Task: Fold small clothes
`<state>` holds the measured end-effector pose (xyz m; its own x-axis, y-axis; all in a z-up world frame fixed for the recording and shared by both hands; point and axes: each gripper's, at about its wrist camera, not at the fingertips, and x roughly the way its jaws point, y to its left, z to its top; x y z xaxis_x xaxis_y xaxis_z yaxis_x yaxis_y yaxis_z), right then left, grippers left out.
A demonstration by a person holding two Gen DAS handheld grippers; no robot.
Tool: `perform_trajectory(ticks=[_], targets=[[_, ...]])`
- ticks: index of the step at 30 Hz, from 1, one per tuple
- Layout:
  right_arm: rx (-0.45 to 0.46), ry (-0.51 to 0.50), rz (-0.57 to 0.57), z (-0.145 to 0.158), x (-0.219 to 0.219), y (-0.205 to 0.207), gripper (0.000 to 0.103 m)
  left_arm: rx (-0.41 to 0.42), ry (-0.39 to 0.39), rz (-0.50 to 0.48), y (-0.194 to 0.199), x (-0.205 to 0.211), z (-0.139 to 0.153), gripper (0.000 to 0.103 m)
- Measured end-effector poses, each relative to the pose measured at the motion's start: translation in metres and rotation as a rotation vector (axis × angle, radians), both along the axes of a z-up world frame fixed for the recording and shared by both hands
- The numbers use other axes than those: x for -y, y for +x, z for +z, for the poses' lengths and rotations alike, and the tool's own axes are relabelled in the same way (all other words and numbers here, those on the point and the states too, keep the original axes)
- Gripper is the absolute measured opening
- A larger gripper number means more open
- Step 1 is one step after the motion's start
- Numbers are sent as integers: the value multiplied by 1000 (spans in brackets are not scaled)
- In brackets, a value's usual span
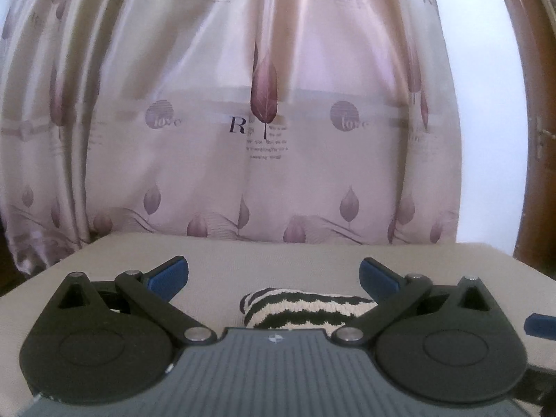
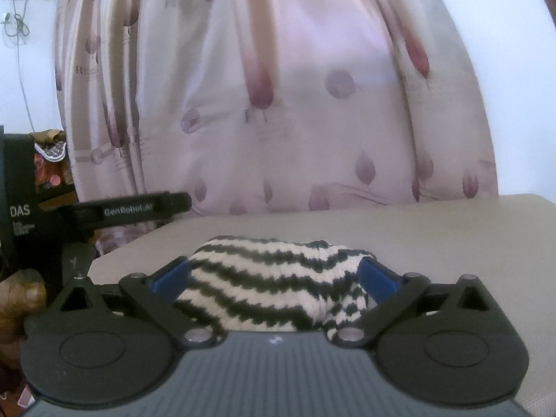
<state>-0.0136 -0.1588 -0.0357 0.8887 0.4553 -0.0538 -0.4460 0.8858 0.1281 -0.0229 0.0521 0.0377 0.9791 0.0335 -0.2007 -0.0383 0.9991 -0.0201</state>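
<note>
Both your left gripper (image 1: pixel 274 274) and right gripper (image 2: pixel 274 274) stand spread, empty. The striped knit (image 2: pixel 274 285) lies bunched on the beige surface (image 2: pixel 451 229); closing now risks pinching several layers together.

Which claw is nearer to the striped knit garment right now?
Right. The right claw is open with the striped knit garment lying between its fingers. The left claw is also open but sits back from the garment, which lies just ahead of it.

Bare table (image 1: pixel 312 264) around striped knit (image 1: pixel 299 307); curtain (image 1: pixel 264 139) blocks behind
</note>
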Motion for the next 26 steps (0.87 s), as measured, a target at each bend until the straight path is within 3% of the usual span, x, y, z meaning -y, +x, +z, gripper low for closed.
perform_trajectory(ticks=[9,16,26], targets=[[10,-23,3,2,-4,-4,103,27,38,-36,-7,9,2,103],[-9,-25,-4,-1,-5,-2,103,-41,-33,-54,-3,3,-5,103],[-15,-48,-63,-1,-8,-3,103,-74,3,-12,2,3,-19,103]])
